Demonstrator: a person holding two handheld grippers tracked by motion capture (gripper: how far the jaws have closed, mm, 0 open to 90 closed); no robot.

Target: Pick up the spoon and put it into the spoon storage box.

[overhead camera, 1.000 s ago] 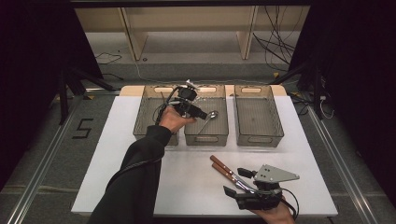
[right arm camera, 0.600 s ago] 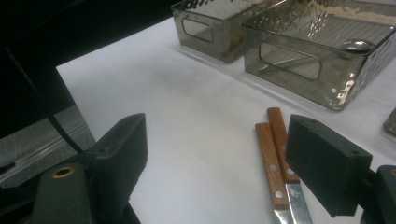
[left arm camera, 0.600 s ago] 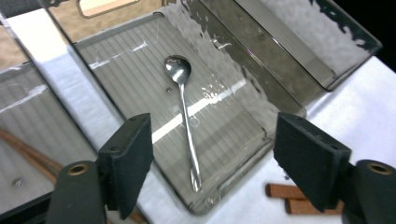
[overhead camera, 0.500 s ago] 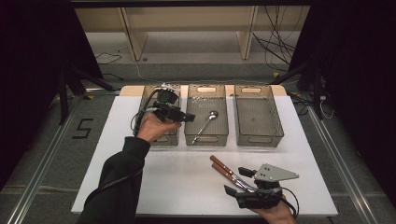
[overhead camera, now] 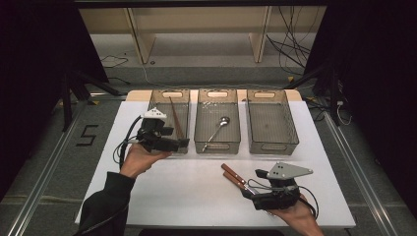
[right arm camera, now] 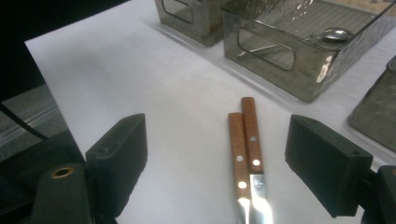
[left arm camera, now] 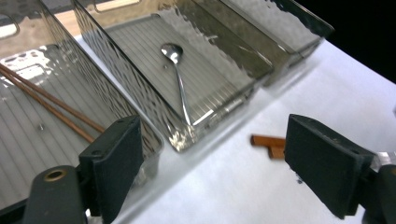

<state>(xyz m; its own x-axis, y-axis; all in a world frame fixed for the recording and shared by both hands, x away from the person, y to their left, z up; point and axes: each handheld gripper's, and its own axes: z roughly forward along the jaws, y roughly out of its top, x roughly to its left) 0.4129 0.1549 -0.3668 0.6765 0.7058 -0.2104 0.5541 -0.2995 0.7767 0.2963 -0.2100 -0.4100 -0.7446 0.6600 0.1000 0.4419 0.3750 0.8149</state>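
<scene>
Since the earlier frames, the left gripper (overhead camera: 183, 143) has drawn back from over the middle bin (overhead camera: 217, 121) to the near end of the left bin (overhead camera: 169, 118), leaving the spoon (overhead camera: 217, 130) on the middle bin's floor, and its jaws have just been opening with nothing between them. The right gripper (overhead camera: 247, 191) has kept its place at the near edge of the white table (overhead camera: 147, 191).

From the high view, the left gripper's fingers point toward the near corner of the middle bin, and two chopsticks (overhead camera: 175, 117) lie in the left bin just beyond them. The right gripper's fingers point at two wooden-handled knives (overhead camera: 234, 176) that lie side by side on the table; whether the fingertips touch the blades is hard to say from here. An empty right bin (overhead camera: 272, 120) stands farther off.

From the left gripper view, the fingers (left arm camera: 114, 161) stand wide apart and hold nothing. The spoon (left arm camera: 178, 77) lies ahead of them, bowl away, in the middle bin (left arm camera: 219, 98). The chopsticks (left arm camera: 46, 109) run up past the left finger, and the knife handles (left arm camera: 268, 144) peek out just beside the right finger.

From the right gripper view, the fingers (right arm camera: 119, 161) are wide apart, with the two knives (right arm camera: 245, 154) on the table between them, handles pointing away, touching neither finger. The spoon's bowl (right arm camera: 332, 33) shows in the bin (right arm camera: 275, 56) beyond.
</scene>
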